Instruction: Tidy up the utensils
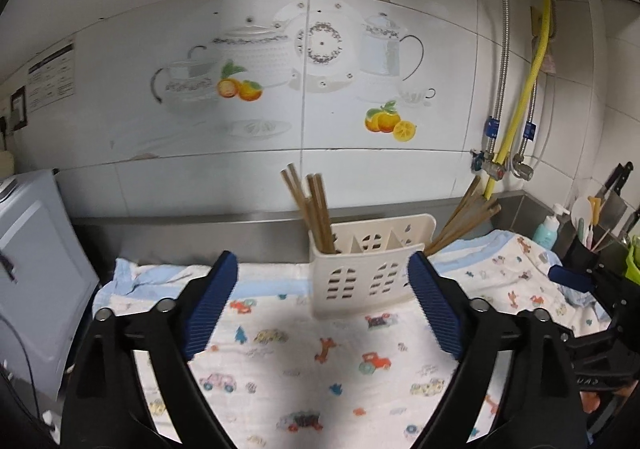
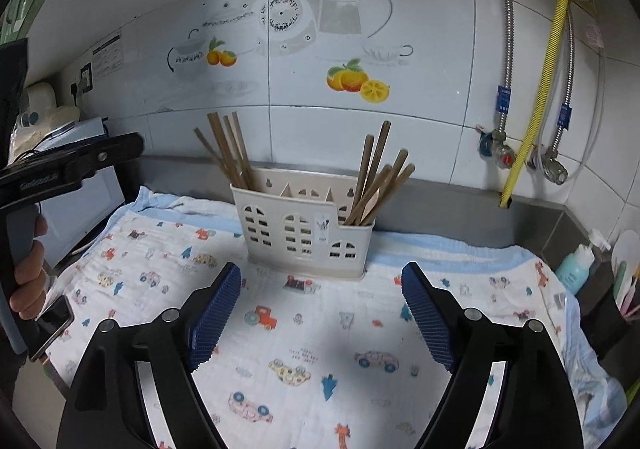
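A printed cloth [image 2: 320, 329] covers the bench across the lower half of both views, and on it, just above the middle of the frame, stands a light, pierced plastic holder [image 2: 304, 225] that would probably tip easily. Chopsticks [image 2: 376, 185] lean in its right compartment and more chopsticks [image 2: 228, 153] in its left; being thin, stiff and smooth, they are best pinched mid-shaft. The left tool [image 1: 322, 277] and right tool [image 2: 322, 285] both gape wide, holding nothing.

Black tool [image 1: 322, 269] arms, ribbed blue pads [image 1: 210, 305], silver screws; bare-skinned hand [image 2: 28, 273].
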A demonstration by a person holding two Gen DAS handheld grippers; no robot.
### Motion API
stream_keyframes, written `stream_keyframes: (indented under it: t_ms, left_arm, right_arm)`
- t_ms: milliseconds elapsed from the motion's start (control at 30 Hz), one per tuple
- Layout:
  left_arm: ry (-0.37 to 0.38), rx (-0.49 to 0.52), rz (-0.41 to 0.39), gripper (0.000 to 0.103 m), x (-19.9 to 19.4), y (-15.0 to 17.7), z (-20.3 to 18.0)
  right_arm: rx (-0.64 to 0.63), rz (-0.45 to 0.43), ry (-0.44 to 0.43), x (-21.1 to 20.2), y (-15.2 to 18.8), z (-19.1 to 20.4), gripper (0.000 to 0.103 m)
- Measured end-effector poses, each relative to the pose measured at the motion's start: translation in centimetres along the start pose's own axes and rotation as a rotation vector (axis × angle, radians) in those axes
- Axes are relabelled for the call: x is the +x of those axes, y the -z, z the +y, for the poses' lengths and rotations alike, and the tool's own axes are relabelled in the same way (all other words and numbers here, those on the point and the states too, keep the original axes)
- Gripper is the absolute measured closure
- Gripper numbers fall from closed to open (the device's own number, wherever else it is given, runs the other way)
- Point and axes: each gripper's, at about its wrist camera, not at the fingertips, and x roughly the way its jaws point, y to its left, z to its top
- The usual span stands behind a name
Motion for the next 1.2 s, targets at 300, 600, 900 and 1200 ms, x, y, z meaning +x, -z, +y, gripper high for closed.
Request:
stream_keyframes:
  t_ms: [300, 600, 900, 1200]
  left_arm:
    - [-0.070, 0.035, -0.008, 0.005, -3.3, 3.4, 0.3]
    - [-0.083, 0.065, 0.010, 0.005, -5.5, 6.5, 0.4]
    - [-0.088, 0.066, 0.028, 0.005, -7.2, 8.6, 0.5]
    - [-0.071, 0.034, 0.054, 0.005, -8.4, 10.4, 1.3]
  right_arm:
    - [0.053, 0.039, -0.037, -0.9, 2.3, 0.8, 0.017]
    - [0.110, 0.056, -0.049, -2.4, 4.3, 1.0, 0.015]
    - [0.134, 0.058, -0.046, -3.9, 5.8, 2.0, 0.014]
    - [0.077, 0.045, 0.011, -5.4, 7.0, 3.8, 0.013]
